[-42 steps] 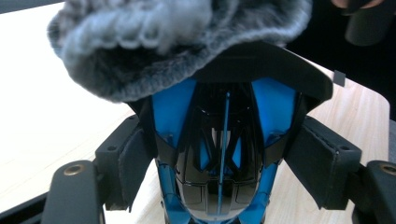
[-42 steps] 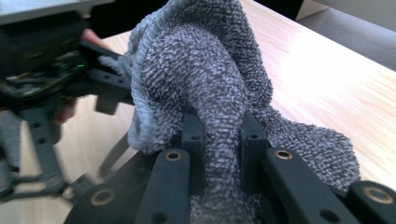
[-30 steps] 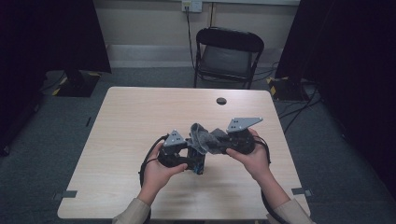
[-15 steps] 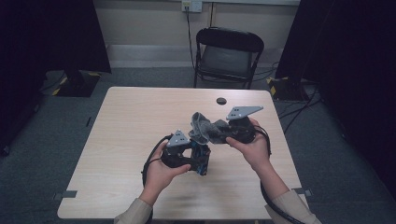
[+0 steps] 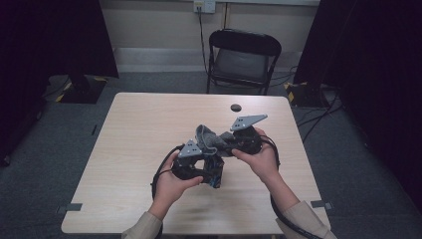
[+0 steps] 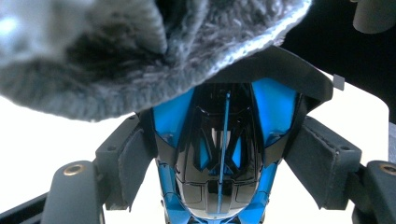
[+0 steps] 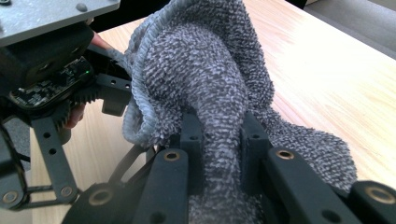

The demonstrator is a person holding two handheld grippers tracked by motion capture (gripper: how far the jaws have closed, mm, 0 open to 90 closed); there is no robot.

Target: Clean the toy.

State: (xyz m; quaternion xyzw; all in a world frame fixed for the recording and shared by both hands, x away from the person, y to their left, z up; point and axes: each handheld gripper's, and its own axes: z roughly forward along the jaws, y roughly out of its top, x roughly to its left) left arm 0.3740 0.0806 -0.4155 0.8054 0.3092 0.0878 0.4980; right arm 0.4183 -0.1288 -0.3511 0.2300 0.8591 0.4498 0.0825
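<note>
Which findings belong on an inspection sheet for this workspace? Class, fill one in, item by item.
Surface: pale wooden table, mostly bare.
Job's things: grey cloth and a glossy blue and black object, held together above the table.
Clutter: small dark round thing near the far edge.
Grippers: left gripper clasps the blue and black object; right gripper is shut on the cloth.
Cables: black cable loops from the left gripper; wall cable behind.
Surroundings: folding chair, dark curtains, grey floor.
</note>
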